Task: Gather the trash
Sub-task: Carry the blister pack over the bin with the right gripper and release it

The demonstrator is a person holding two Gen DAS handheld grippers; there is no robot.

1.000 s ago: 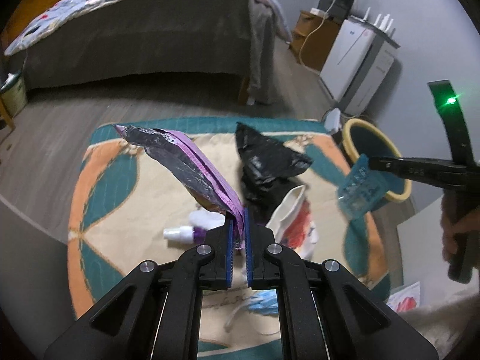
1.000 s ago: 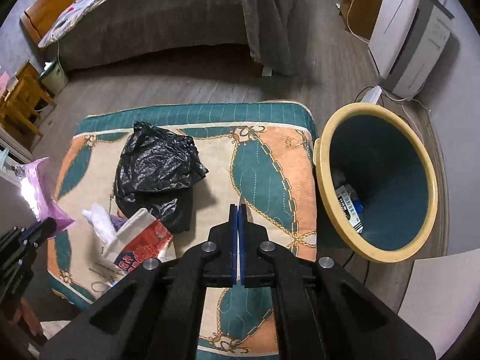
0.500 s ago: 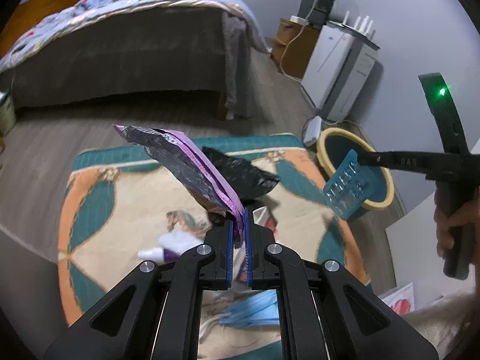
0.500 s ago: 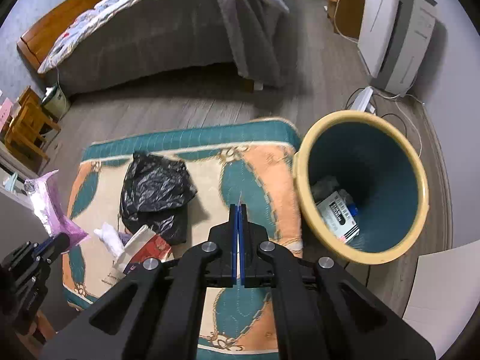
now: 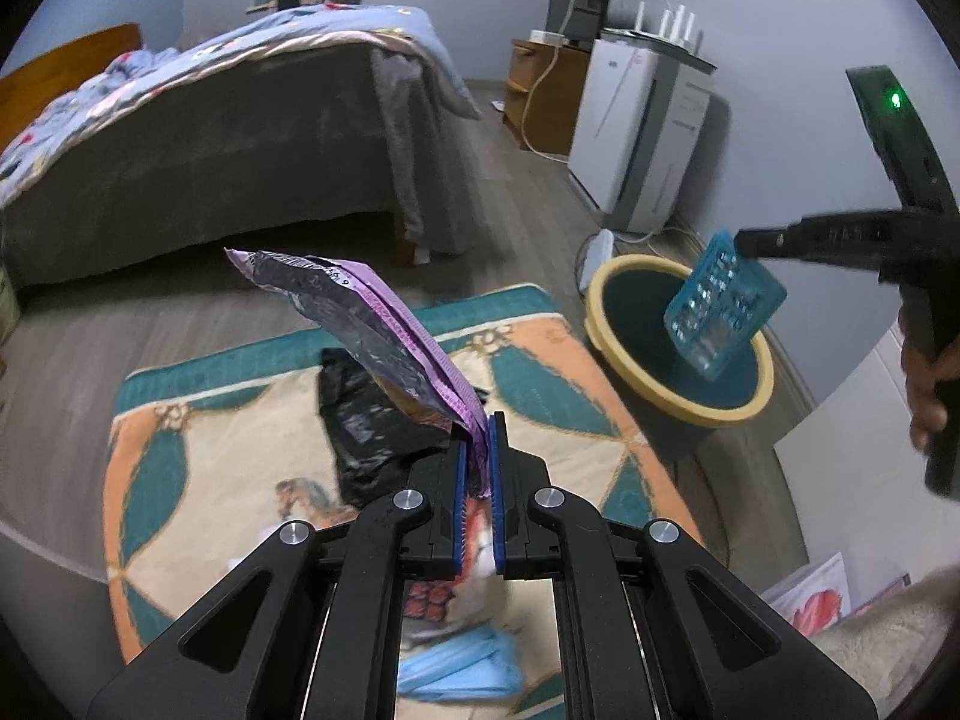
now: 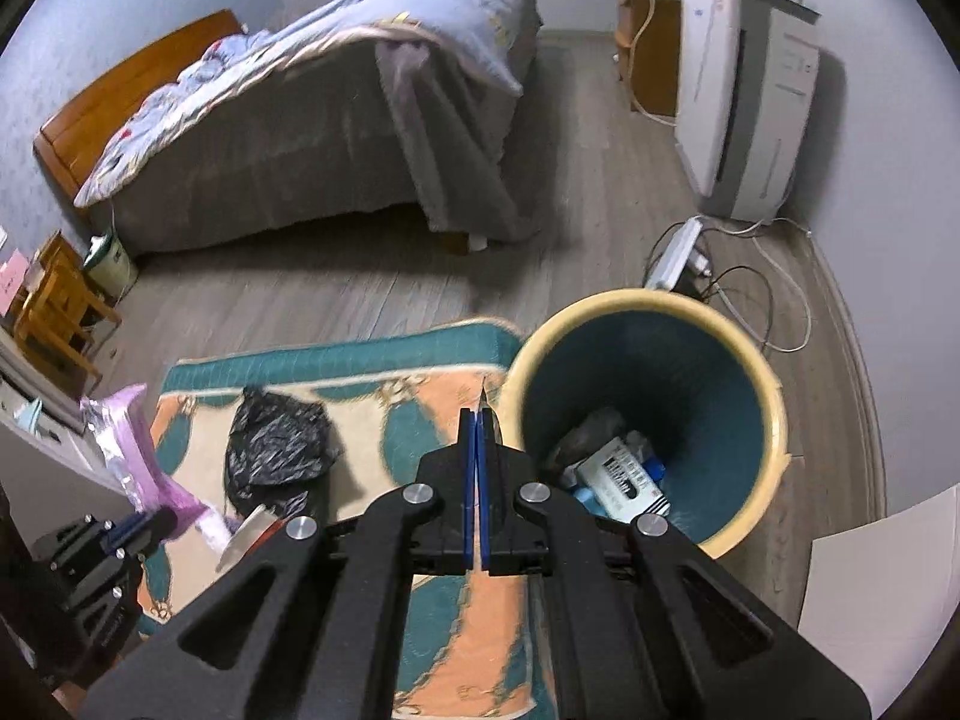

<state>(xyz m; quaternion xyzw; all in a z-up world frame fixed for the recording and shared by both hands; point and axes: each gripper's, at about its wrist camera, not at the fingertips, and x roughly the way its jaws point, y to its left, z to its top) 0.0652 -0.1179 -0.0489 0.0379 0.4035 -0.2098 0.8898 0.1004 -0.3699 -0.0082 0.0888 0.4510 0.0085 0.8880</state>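
Since the earlier frames we have carried both tongs higher and nearer the bin (image 6: 648, 420), which now fills more of the right wrist view. Behind stands the bed (image 5: 210, 120), and on the floor lies the patterned rug (image 5: 210, 462) with the yellow-rimmed bin just beside its far right corner. A crumpled black bag (image 5: 366, 426) rests on the rug. Our left tongs (image 5: 477, 450) are pressed together on a purple wrapper (image 5: 384, 324), holding it up above the rug. Our right tongs (image 6: 477, 450) pinch a blue plastic tray (image 5: 723, 309), hanging tilted over the bin's mouth. Boxes and other scraps (image 6: 618, 474) lie at the bin's bottom.
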